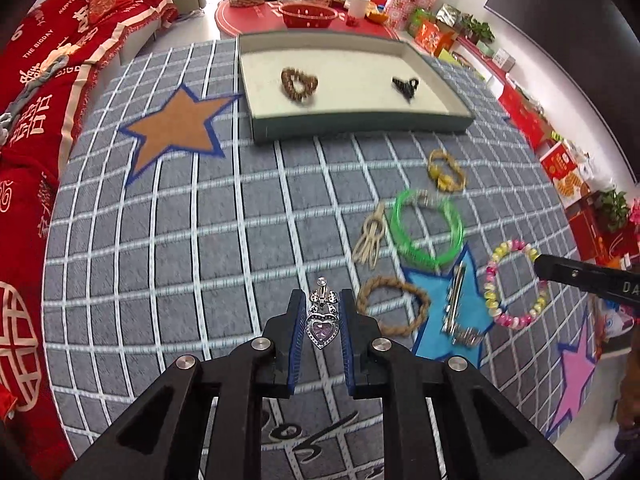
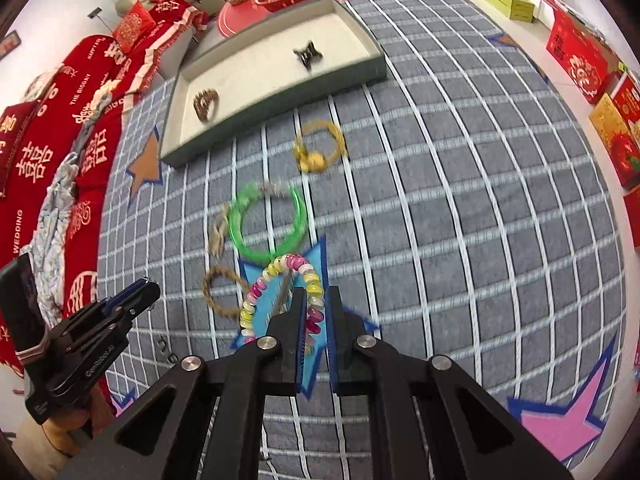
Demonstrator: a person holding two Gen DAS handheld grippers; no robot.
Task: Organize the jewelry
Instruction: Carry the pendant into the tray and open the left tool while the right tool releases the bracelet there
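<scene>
A red sofa (image 1: 48, 92) with white lettering is running down the left side, beside a grey rug (image 1: 180, 240) with a white grid and coloured stars that is carrying all the jewelry. At the far end a round red table (image 1: 304, 20) is sitting crowded with jars and a red basket (image 1: 308, 14), and red gift boxes (image 1: 560, 160) are lining the right wall.

On the rug, a shallow tray (image 1: 360, 122) is holding a brown bead bracelet (image 1: 299, 83) on its left and a black hair claw (image 1: 406, 86) on its right. Nearer, toward the right, a yellow bracelet (image 1: 446, 172), a green bangle (image 1: 430, 226), a pale hair clip (image 1: 370, 240), a braided rope bracelet (image 1: 394, 306) and a silver hair clip (image 1: 456, 304) are lying close together, the last on a blue star (image 1: 476, 320).

The left tongs (image 1: 322, 320) are clenching a silver heart pendant (image 1: 322, 326) with a purple stone — it is showing clearly only in the left wrist view; in the right wrist view those tongs are appearing side-on at lower left, the pendant just a glint at their tips.

The right tongs (image 2: 316, 312) are gripping a pastel bead bracelet (image 2: 280, 292), its loop hanging out ahead of the pads above the blue star. The left wrist view is showing only one black tip at the bracelet's right edge.
</scene>
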